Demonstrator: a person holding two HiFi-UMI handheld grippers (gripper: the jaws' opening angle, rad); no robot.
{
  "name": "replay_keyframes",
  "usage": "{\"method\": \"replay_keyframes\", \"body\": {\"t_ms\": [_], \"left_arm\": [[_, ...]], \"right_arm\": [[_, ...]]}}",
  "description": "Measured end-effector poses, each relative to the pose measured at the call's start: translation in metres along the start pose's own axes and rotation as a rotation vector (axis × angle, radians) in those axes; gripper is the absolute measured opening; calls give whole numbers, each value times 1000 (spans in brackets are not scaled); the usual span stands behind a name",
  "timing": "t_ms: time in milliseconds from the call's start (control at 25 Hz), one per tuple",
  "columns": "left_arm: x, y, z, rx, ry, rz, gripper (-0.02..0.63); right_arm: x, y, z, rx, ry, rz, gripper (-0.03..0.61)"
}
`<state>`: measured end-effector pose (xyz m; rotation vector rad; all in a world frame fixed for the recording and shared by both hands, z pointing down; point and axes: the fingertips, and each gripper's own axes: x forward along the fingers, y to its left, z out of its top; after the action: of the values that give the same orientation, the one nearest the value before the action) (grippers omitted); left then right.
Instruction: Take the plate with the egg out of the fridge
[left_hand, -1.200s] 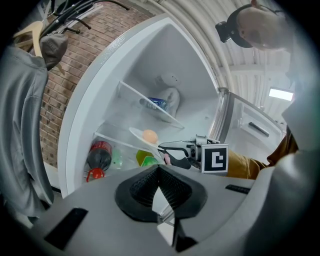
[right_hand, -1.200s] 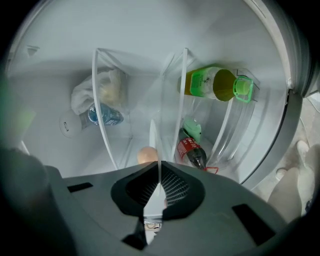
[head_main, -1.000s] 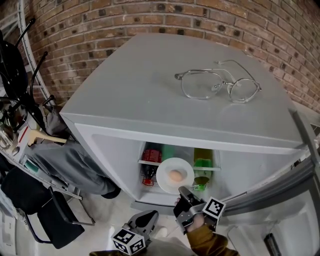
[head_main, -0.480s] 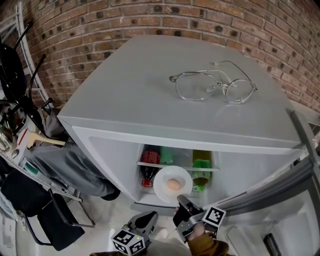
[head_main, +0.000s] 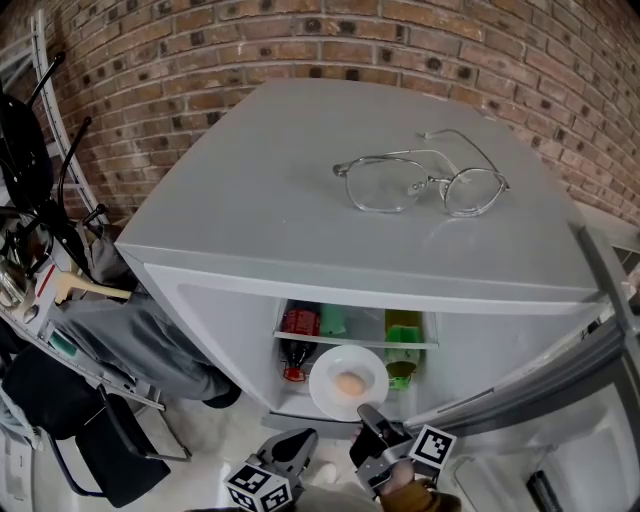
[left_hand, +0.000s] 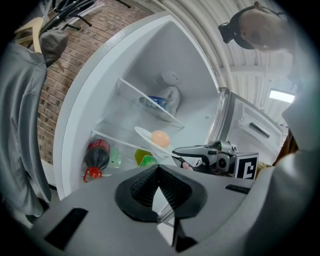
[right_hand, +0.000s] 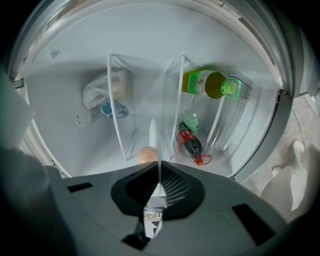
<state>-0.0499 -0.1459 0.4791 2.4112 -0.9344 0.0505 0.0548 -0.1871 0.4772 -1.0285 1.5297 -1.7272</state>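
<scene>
At lower centre, the right gripper (head_main: 368, 412) clamped the plate (head_main: 325, 388) bearing the egg (head_main: 349, 383); the left gripper (head_main: 298, 447) was closed and empty.

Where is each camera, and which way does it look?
Head view: on the person's head, looking down on the fridge; left gripper and right gripper show.
Left gripper view: rides that gripper, facing the open fridge; its shut jaws and the right gripper show.
Right gripper view: rides that gripper, facing inside; its jaws pinch the plate.
All share the egg.

Eyeglasses (head_main: 436, 181) atop grey fridge (head_main: 250, 200)
</scene>
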Motion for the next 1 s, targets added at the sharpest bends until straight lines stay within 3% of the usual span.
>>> {"method": "replay_keyframes", "body": {"t_ms": [1000], "left_arm": [[-1, 4, 4, -1, -15, -4, 8]], "right_arm": [[-33, 11, -19, -54, 15, 15, 20]]}}
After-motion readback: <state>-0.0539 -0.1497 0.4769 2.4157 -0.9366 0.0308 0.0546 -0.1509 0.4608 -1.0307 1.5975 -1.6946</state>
